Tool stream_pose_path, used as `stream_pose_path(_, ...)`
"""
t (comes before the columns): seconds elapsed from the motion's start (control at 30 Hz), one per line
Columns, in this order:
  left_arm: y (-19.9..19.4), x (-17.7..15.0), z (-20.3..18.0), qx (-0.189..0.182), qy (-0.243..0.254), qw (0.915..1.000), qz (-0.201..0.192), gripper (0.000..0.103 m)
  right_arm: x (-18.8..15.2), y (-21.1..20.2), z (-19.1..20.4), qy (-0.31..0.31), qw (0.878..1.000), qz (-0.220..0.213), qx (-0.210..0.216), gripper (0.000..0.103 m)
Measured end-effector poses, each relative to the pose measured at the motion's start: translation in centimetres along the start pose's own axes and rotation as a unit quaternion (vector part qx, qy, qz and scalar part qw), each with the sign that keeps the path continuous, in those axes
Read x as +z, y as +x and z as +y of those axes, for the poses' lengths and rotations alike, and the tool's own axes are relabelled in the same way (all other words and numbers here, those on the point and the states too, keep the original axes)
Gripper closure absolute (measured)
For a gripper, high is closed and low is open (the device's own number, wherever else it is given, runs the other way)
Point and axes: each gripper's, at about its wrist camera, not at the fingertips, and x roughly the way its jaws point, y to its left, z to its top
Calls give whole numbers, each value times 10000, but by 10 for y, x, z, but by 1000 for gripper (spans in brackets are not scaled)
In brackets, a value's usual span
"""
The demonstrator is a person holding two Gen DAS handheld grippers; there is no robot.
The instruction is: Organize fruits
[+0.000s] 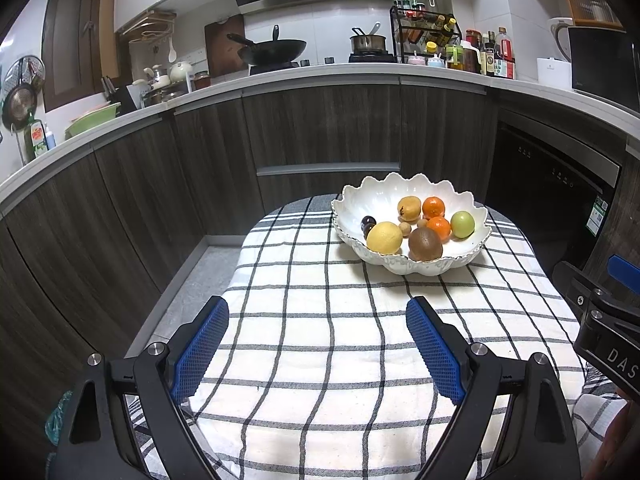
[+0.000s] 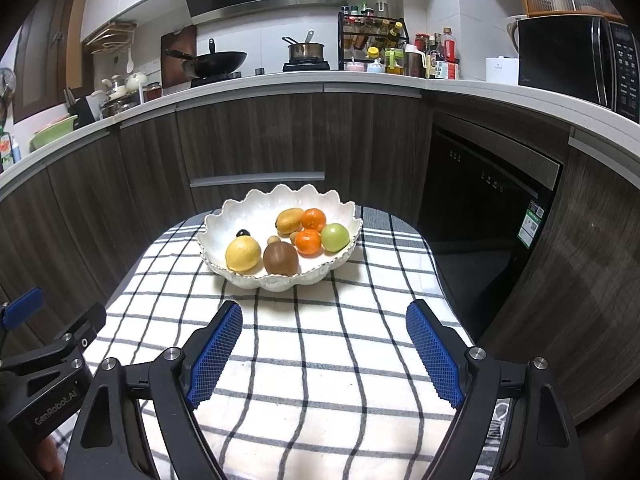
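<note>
Fruits (image 2: 280, 246) beyond both open, empty tongs (image 2: 324, 344)

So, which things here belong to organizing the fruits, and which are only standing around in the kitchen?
For the job:
- white bowl
- lemon
- kiwi
- two tangerines
- green fruit
- left gripper and right gripper, both open

Just standing about:
- wok
- pot
- spice rack
- microwave

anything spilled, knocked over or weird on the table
Nothing stands out. All the fruit sits inside the white bowl, which stands level on the checked cloth. No fruit lies loose on the cloth. The cloth is only slightly rippled.
</note>
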Motion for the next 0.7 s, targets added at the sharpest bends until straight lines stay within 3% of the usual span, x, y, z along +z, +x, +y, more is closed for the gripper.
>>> stream_pose_path(0.7,-2,2,3,48,-16,10000,-26,12,0,0,0,2,10000,-7,4,18)
